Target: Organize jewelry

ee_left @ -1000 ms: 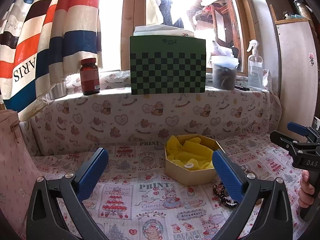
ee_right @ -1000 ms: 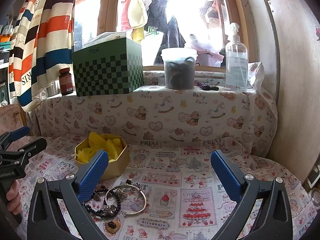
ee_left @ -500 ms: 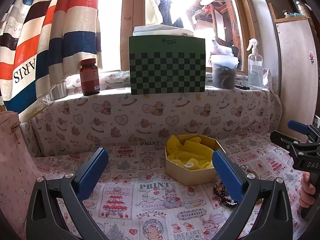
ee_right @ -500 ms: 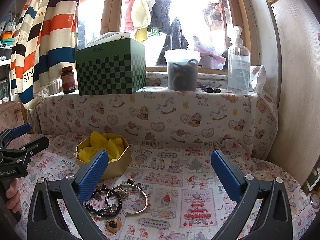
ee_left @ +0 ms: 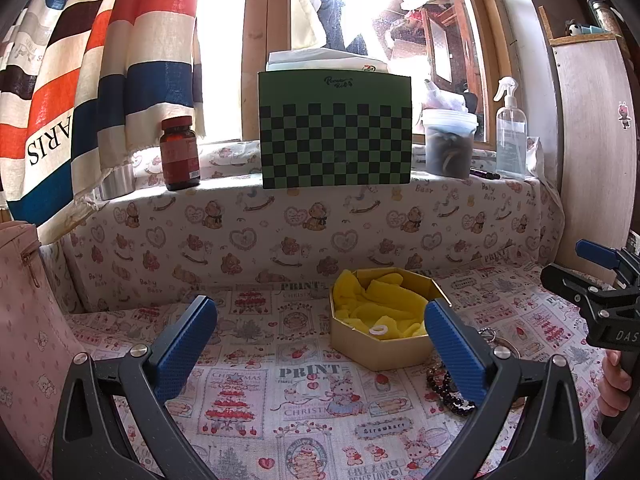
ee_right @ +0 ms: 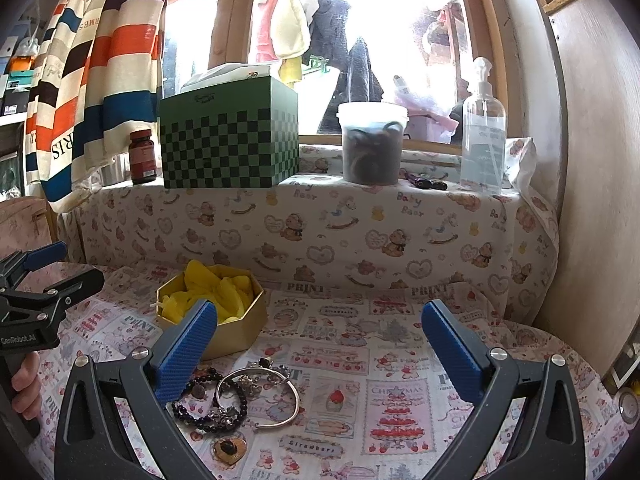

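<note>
A gold octagonal box (ee_left: 380, 350) lined with yellow cloth (ee_left: 380, 304) sits on the printed tablecloth, with a small white ring (ee_left: 378, 330) inside; it also shows in the right wrist view (ee_right: 236, 332). A pile of jewelry lies just in front of it: a black bead bracelet (ee_right: 208, 408), a silver bangle (ee_right: 276, 400) and a heart pendant (ee_right: 228, 448). The beads (ee_left: 448, 396) show behind my left gripper's right finger. My left gripper (ee_left: 320, 344) is open and empty, left of the box. My right gripper (ee_right: 320, 344) is open and empty, above the cloth to the right of the jewelry.
A cloth-covered ledge at the back holds a green checkered box (ee_left: 336, 132), a red bottle (ee_left: 180, 154), a lidded tub (ee_left: 450, 144) and a spray bottle (ee_left: 510, 136). A striped curtain (ee_left: 80, 80) hangs left, a pink bag (ee_left: 24, 320) stands left, a wooden cabinet (ee_right: 592, 160) right.
The right wrist view has shifted slightly, so the box and jewelry sit a little further right and the ledge lower. The left view is almost unchanged. Both grippers stay open.
</note>
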Action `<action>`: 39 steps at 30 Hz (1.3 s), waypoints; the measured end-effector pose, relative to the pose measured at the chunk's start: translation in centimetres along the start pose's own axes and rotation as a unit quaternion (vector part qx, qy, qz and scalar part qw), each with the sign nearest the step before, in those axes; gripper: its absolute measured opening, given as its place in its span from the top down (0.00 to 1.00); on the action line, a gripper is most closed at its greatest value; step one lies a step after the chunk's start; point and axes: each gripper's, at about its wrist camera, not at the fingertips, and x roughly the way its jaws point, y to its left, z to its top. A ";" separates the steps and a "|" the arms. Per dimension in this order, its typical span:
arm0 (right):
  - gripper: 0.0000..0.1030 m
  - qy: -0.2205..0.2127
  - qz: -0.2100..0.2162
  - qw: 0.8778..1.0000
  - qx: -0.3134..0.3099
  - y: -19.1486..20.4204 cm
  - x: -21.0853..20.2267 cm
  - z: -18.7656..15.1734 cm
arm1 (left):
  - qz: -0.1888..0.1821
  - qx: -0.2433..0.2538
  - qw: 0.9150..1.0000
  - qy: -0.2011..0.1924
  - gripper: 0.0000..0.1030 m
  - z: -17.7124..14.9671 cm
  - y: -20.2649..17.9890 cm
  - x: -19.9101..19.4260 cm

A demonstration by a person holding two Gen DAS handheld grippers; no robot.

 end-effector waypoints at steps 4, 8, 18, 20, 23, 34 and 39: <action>0.00 0.000 0.000 1.000 0.000 0.0 0.0 0.0 | 0.006 -0.007 1.000 0.004 0.00 0.0 0.2 0.1; 0.00 0.018 0.023 1.000 0.003 0.0 0.0 -0.2 | 0.011 -0.019 1.000 0.004 0.00 -0.1 0.7 0.1; 0.00 0.056 0.064 0.996 0.024 -0.5 0.0 1.9 | 0.002 -0.010 1.000 -0.014 0.00 0.1 0.4 -0.7; 0.00 0.064 0.055 0.996 0.025 -0.5 0.1 2.7 | 0.003 -0.012 1.000 -0.013 0.00 0.1 0.4 -0.7; 0.00 0.074 0.048 0.995 0.052 -0.8 0.1 4.0 | 0.007 -0.020 1.000 -0.012 0.00 0.1 0.7 -0.6; 0.00 0.089 0.077 0.987 0.105 -0.9 2.3 4.5 | 0.008 -0.012 1.000 -0.015 0.00 0.1 0.6 -0.7; 0.32 0.180 0.120 0.970 0.113 -1.0 5.5 2.1 | 0.011 -0.015 1.000 -0.010 0.00 0.1 0.6 -0.6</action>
